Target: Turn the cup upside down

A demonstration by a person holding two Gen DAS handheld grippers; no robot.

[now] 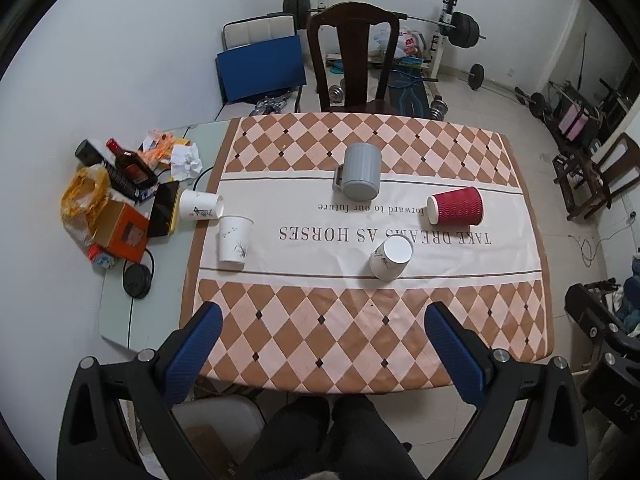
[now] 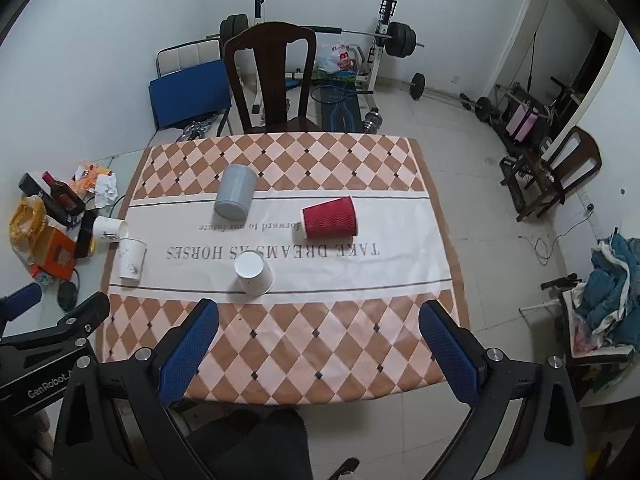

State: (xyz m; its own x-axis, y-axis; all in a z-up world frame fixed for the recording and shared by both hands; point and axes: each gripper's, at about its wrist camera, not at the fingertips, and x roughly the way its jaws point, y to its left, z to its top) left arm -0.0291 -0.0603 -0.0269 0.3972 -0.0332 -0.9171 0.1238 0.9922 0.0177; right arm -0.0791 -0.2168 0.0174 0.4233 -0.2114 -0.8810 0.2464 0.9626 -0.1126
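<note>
A red ribbed paper cup [image 1: 456,207] [image 2: 330,218] lies on its side on the checkered tablecloth [image 1: 360,332] [image 2: 312,340]. A grey mug [image 1: 360,171] [image 2: 235,192] stands upside down behind the middle. A white paper cup [image 1: 391,258] [image 2: 253,272] stands upside down in front. Another white cup [image 1: 235,238] [image 2: 132,260] stands upright at the left, and a third [image 1: 200,205] [image 2: 109,230] lies on its side beside it. My left gripper [image 1: 328,344] and right gripper [image 2: 320,344] are both open and empty, above the table's near edge.
Clutter sits on the glass table at the left: a bottle [image 1: 132,164], an orange box [image 1: 124,232], crumpled paper [image 1: 186,160]. A dark wooden chair [image 1: 354,60] [image 2: 272,76] stands behind the table. Weights and a barbell rack [image 1: 452,32] stand at the back wall.
</note>
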